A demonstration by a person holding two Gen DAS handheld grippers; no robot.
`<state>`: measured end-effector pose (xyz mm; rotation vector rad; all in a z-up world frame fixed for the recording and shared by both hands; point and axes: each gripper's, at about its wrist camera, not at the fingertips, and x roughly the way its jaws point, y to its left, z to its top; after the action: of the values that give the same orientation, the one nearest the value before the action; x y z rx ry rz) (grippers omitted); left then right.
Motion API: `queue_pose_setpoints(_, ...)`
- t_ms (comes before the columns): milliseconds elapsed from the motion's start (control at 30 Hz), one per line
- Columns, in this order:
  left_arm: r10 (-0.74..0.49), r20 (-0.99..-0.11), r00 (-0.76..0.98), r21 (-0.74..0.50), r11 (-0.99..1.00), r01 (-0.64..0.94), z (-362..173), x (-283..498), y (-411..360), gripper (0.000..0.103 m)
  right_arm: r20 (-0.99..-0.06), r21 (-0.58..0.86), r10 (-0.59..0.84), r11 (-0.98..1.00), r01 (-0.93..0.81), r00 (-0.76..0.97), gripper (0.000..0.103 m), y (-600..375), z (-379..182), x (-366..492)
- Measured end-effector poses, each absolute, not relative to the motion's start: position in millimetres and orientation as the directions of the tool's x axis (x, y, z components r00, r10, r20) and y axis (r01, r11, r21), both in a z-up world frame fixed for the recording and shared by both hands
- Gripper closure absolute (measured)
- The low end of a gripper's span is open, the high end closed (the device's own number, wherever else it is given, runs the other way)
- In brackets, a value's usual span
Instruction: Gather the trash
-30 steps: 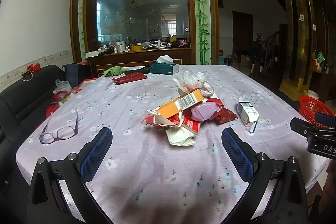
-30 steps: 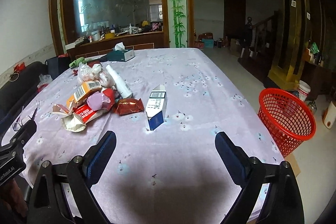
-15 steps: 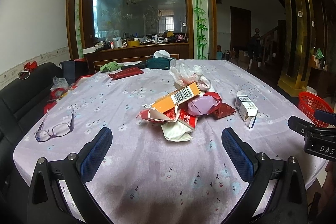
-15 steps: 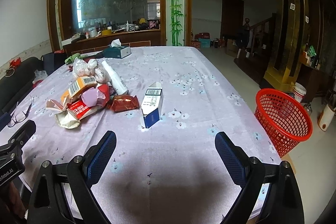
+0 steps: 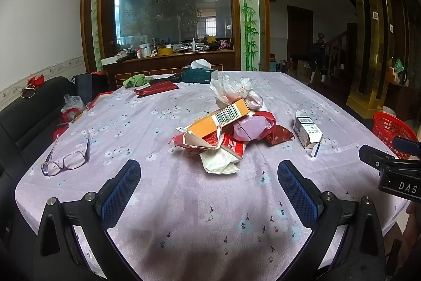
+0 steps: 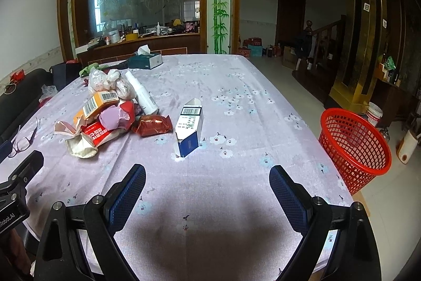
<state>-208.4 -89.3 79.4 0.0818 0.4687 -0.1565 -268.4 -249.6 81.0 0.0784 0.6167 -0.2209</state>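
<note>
A heap of trash lies mid-table: an orange box point(image 5: 221, 120) point(image 6: 96, 103) on torn red packaging point(image 5: 226, 144), a purple wrapper point(image 5: 250, 127), a dark red wrapper point(image 6: 152, 124), crumpled paper point(image 5: 219, 162) and clear plastic bags point(image 5: 232, 89). A white-and-blue carton point(image 6: 190, 129) point(image 5: 306, 131) lies apart to the right of it. My left gripper point(image 5: 208, 183) is open, low over the table in front of the heap. Open too, my right gripper point(image 6: 207, 191) faces the carton. A red basket point(image 6: 354, 146) stands on the floor by the table's right edge.
Purple glasses point(image 5: 67, 158) lie near the table's left edge. A white bottle point(image 6: 142, 94), a tissue box point(image 5: 200, 74), a green cloth point(image 5: 136, 80) and a red packet point(image 5: 155, 88) sit farther back. A black sofa point(image 5: 23, 120) borders the left side.
Both grippers have risen and drawn back slightly, so the heap and carton sit a little farther off. Nothing was grasped; both stay open.
</note>
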Motion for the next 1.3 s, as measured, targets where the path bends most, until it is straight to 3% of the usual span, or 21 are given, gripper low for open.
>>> queue_pose_setpoints(967, -0.144, -0.481, 0.865, 0.017, 0.985, 0.174, 75, -202, -82, 0.000, -0.603, 0.018, -0.169, 0.974, 0.224, 0.780, 0.006, -249, 76, -265)
queue_pose_setpoints(1300, -0.148, -0.546, 0.825, -0.055, 0.989, 0.140, 72, -169, -51, 0.000, -0.629, 0.052, -0.119, 0.980, 0.194, 0.768, 0.006, -252, 74, -253)
